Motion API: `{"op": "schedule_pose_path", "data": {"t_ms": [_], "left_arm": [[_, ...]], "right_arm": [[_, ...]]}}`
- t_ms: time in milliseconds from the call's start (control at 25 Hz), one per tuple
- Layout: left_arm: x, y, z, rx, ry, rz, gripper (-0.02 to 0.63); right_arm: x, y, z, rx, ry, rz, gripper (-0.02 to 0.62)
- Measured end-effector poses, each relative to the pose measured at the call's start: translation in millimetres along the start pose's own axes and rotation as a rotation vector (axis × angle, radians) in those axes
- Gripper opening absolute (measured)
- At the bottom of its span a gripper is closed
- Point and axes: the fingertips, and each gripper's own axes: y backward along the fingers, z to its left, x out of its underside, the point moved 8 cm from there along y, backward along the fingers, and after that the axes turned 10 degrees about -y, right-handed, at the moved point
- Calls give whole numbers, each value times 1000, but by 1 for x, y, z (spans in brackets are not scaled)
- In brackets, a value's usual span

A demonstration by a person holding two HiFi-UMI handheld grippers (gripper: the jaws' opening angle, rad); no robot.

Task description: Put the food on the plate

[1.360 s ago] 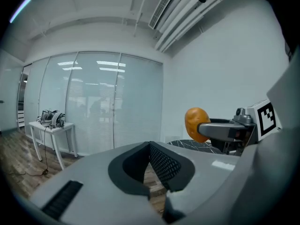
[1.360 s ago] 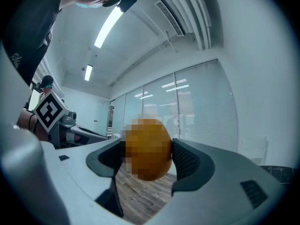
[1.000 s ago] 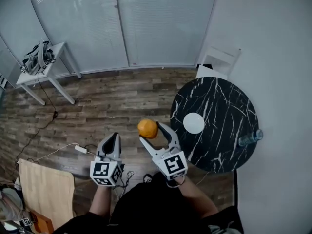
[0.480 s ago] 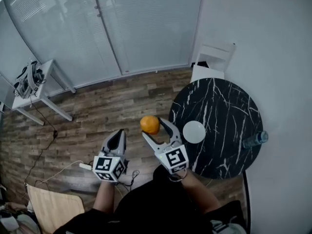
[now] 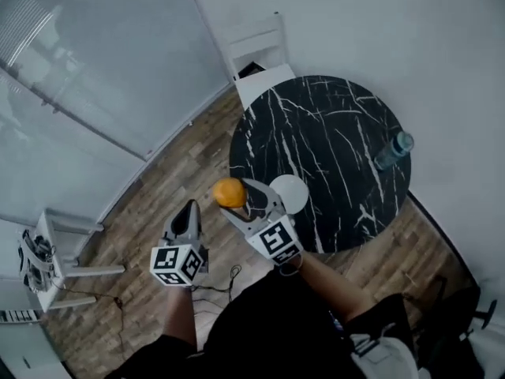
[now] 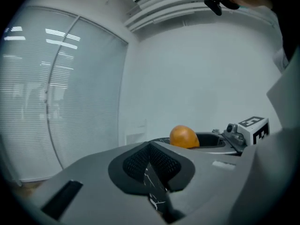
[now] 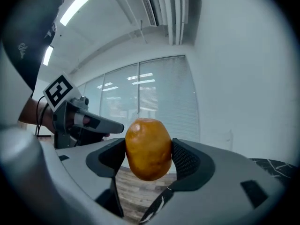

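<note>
R tool [image 5: 239, 201] clamped on orange food [image 5: 230, 193], held up by counter [image 5: 339, 125] near edge, close to white plate [image 5: 290, 196], L tool [image 5: 188, 214] jaws together, holding nothing

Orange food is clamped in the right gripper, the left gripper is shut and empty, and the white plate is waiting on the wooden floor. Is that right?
Not quite. The white plate sits on the black marble table, not on the floor, as the head view shows. The rest holds: the right gripper clamps the orange food, and the left gripper is shut and empty.
</note>
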Motion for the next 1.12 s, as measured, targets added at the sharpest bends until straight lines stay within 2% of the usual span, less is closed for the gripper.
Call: {"op": "schedule_pose_path", "data": {"t_ms": [240,520,600,720,840,880,1000,1120], "left_arm": [[-7,-69,-15,202,-28,27,0],[-14,-112,-56,457,-91,44,0],[-16,-117,-69,552,-116,47,0],[-20,-118,-90,739,-136,72,0],[-26,-118,-107,907,-106,80,2],[-27,-120,-112,957,-83,89,13],[-19,-131,-131,1107,25,191,175],[-5,-143,-145,1178,132,282,306]], "right_arm": [[19,35,-39,228,-83,27,304],[24,79,-53,480,-101,10,304],[30,91,-48,559,-96,7,304],[37,106,-42,653,-81,5,304],[43,115,-36,706,-37,16,304],[46,117,-35,719,-19,26,304],[55,122,-37,751,-6,40,304],[59,124,-39,774,54,64,304]]}}
